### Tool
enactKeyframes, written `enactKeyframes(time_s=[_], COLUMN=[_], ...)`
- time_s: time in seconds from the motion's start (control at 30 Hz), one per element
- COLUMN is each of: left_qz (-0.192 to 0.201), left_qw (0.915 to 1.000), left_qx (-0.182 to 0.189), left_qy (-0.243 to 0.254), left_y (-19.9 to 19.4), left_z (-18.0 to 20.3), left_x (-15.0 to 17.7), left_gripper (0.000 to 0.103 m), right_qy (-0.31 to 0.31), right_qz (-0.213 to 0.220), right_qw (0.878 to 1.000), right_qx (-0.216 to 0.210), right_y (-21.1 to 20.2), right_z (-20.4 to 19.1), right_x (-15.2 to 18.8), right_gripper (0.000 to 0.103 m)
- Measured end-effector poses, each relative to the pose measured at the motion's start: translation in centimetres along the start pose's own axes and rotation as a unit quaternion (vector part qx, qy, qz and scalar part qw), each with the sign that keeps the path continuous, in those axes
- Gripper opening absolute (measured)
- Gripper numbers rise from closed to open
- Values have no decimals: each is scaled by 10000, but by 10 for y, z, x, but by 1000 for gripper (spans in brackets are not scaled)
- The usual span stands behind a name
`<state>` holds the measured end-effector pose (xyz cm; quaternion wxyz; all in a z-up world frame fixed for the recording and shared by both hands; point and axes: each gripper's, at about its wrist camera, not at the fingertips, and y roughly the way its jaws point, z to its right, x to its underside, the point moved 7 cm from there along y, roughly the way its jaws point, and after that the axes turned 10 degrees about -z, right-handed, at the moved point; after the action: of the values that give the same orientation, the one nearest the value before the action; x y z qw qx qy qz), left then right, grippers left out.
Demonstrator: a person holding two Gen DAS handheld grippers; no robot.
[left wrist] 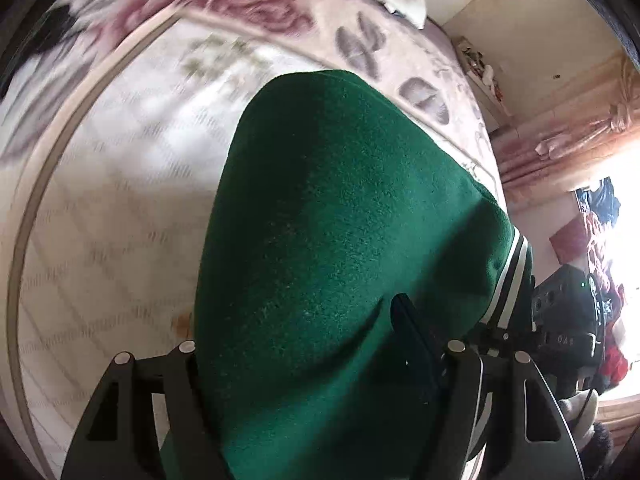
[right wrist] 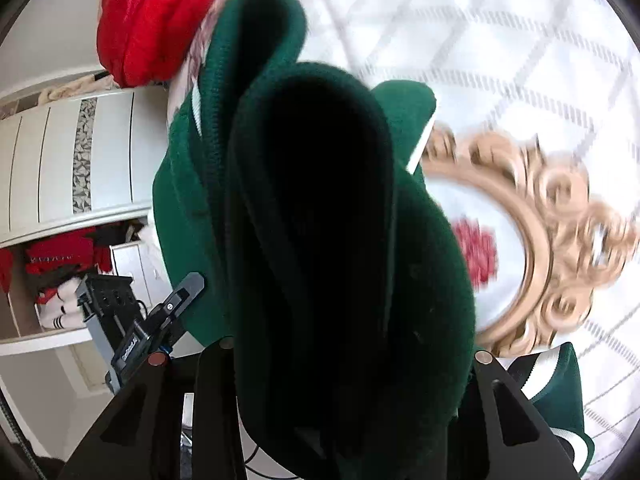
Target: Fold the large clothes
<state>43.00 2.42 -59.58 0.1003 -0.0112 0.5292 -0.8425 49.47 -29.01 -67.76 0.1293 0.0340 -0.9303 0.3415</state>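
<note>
A dark green fleece garment with white-striped ribbed trim fills the middle of the left wrist view. My left gripper is shut on it and holds it above the bed. In the right wrist view the same green garment hangs in thick folds between the fingers. My right gripper is shut on it; its fingertips are buried in the cloth. The right gripper's body shows at the right of the left wrist view. The left gripper shows at the lower left of the right wrist view.
A white quilted bedspread with floral print lies below. A red garment sits at the bed's far end. A white wardrobe with an open shelf of clothes stands to the left. Pink curtains hang by a bright window.
</note>
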Motion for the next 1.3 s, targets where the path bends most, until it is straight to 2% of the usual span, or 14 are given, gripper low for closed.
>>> enactKeyframes(time_s=[0.17,0.33,0.4,0.43,0.57,0.7,0.73,0.87,0.97,1.0,1.07,1.13,1.23,1.3], left_qz=[176,373,360,312,-25,-331,-398,-541,-273,-140,59,270,481,732], left_qw=[9998,9992,9993,9995,9998,9992,9991,9981,9961,9930,9817,9713,9679,9640], left_qx=[56,110,114,75,-160,-157,-102,-254,-833,-1149,-1822,-2248,-2335,-2401], left_qy=[21,-24,-61,-69,-71,-143,-129,-140,83,224,552,728,796,876], left_y=[1,22,38,49,89,111,113,107,90,84,72,56,32,7], left_z=[19,29,29,26,9,-13,-15,-10,0,5,15,26,39,52], left_x=[-73,-154,-183,-196,-217,-224,-225,-222,-219,-214,-201,-181,-149,-125], left_gripper=[68,68,68,68,68,74,75,76,76,81,99,100,103,103], right_qy=[-47,-105,-173,-197,-80,84,96,86,35,-19,-294,-432,-562,-623], right_qz=[161,180,99,48,-204,-391,-422,-325,17,218,760,1104,1519,1672], right_qw=[9998,9996,9997,9997,9996,9985,9981,9936,9846,9784,9516,9267,8945,8807], right_qx=[-142,-166,-159,-128,153,386,434,1081,1749,2055,2964,3566,4167,4389], right_y=[-32,-38,-63,-62,-58,-47,-45,-49,-69,-77,-96,-107,-115,-119], right_z=[-26,-49,-42,-43,-29,-8,-5,1,-9,-12,-31,-46,-68,-78], right_x=[-52,-139,-203,-217,-289,-316,-321,-312,-295,-289,-267,-241,-186,-159], right_gripper=[42,42,42,42,42,46,52,91,93,93,100,103,103,103])
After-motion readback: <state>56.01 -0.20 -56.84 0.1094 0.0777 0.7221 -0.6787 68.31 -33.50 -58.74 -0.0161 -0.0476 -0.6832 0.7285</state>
